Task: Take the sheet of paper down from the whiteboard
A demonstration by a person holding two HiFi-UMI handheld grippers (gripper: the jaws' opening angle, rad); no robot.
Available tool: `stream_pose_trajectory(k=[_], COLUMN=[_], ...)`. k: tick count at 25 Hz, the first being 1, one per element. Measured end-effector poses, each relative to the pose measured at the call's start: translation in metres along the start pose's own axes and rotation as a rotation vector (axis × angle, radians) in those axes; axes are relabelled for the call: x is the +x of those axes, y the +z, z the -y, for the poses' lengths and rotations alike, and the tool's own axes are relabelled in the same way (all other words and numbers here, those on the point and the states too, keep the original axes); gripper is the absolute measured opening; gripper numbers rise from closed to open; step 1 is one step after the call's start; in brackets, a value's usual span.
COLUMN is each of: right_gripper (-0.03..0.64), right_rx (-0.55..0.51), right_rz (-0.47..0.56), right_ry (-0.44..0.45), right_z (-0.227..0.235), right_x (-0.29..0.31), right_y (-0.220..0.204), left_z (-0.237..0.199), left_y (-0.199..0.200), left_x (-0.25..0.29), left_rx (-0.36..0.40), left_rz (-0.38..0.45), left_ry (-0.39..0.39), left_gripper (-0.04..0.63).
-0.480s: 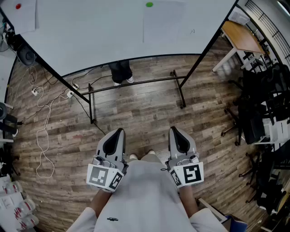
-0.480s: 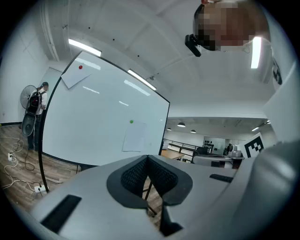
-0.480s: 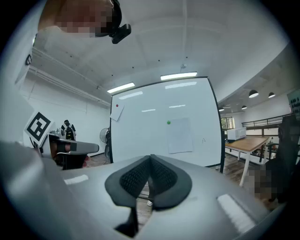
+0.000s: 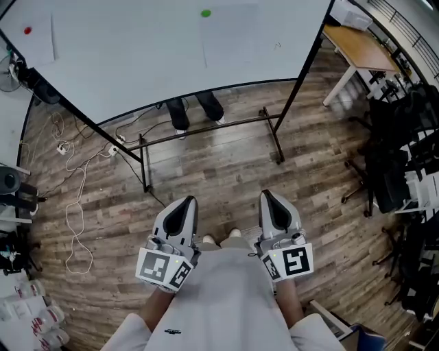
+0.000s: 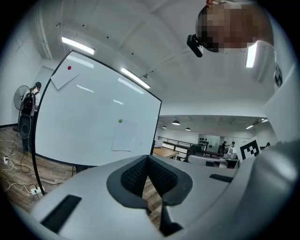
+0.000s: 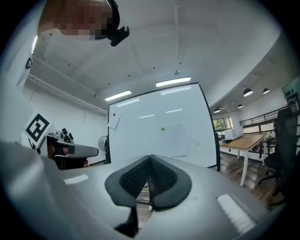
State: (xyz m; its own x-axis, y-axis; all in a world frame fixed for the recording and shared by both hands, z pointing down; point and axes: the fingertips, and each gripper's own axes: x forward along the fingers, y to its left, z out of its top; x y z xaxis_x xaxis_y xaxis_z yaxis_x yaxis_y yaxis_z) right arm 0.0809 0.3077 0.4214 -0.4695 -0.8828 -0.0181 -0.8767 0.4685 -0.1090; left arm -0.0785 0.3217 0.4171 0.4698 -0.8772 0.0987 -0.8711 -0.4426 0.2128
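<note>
A white sheet of paper (image 4: 230, 34) hangs on the whiteboard (image 4: 137, 62) under a green magnet (image 4: 206, 13). It lies well ahead of both grippers, across bare wooden floor. My left gripper (image 4: 185, 204) and right gripper (image 4: 269, 197) are held side by side in front of my body, both shut and empty, pointing toward the board. The left gripper view shows the sheet (image 5: 125, 137) far off above the shut left gripper (image 5: 147, 161). In the right gripper view the same sheet (image 6: 177, 140) sits beyond the shut right gripper (image 6: 150, 161).
A second sheet (image 4: 38, 38) with a red magnet (image 4: 27, 30) hangs at the board's top left. A person's legs (image 4: 195, 110) stand behind the board's black stand (image 4: 206, 130). Cables (image 4: 75, 206) trail at left. A wooden table (image 4: 363, 48) and black chairs (image 4: 401, 158) crowd the right.
The board and sheet sit slightly further left in the head view. The legs behind the board have stepped to the right. Both grippers stay shut in the same pose.
</note>
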Motion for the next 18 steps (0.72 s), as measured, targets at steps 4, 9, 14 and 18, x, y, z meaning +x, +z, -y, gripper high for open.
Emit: stream_pose_trajectory(k=[4, 9, 14, 18], right_gripper=[0.009, 0.009, 0.009, 0.009], right_rx=[-0.007, 0.010, 0.000, 0.017], right_rz=[0.015, 0.012, 0.039, 0.034], right_ry=[-0.016, -0.017, 0.008, 0.014], right_z=[0.019, 0.038, 0.041, 0.046], right_x=[-0.002, -0.009, -0.008, 0.004], right_y=[-0.002, -0.017, -0.013, -0.014], left_z=[0.005, 0.019, 0.027, 0.016], left_y=[-0.007, -0.017, -0.015, -0.016], left_x=[0.010, 0.022, 0.031, 0.044], left_rx=[0.006, -0.015, -0.020, -0.020], left_rz=[-0.013, -0.020, -0.025, -0.045], left_ry=[-0.001, 0.010, 0.012, 0.003], left_gripper=[0.006, 0.006, 0.006, 0.006])
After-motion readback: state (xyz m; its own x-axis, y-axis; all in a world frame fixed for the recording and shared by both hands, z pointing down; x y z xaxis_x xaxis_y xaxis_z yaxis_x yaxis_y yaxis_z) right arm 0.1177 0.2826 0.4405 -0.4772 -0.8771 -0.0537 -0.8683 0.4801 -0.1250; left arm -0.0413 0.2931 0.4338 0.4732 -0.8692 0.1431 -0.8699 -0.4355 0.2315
